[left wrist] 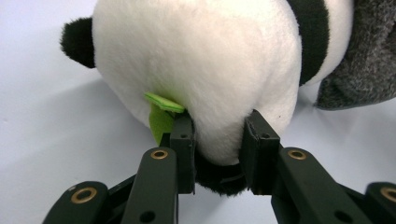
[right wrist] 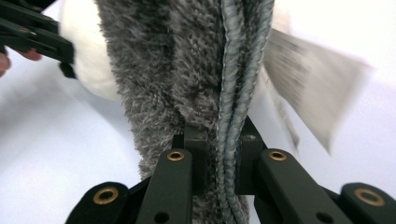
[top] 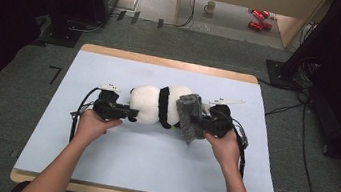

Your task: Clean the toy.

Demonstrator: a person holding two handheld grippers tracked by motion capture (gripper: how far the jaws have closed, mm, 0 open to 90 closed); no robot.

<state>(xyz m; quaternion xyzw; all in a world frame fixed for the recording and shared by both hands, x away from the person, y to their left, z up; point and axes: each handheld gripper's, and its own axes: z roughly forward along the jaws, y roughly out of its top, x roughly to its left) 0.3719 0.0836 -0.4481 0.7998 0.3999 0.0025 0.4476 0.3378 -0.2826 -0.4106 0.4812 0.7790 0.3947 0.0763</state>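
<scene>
1. Your left gripper [top: 121, 112] clamps its jaws on the plush panda [top: 157, 105], which lies on its side at the middle of the pale blue surface [top: 149, 163].
2. In the left gripper view, the jaws of the left gripper [left wrist: 217, 140] pinch a fold of the panda's [left wrist: 201, 60] white fur, with a green felt leaf [left wrist: 161, 112] just beside one jaw and a black ear [left wrist: 77, 42] at the far left.
3. Your right gripper [top: 205, 123] grips the grey fleece cloth [top: 190, 116], which rests against the panda's right end.
4. In the right gripper view, the right gripper [right wrist: 219, 154] has its jaws closed on the cloth's [right wrist: 177, 70] stitched hem, with a white fabric label [right wrist: 313, 88] hanging beside it.
5. Your hands sit at opposite ends of the toy.
</scene>
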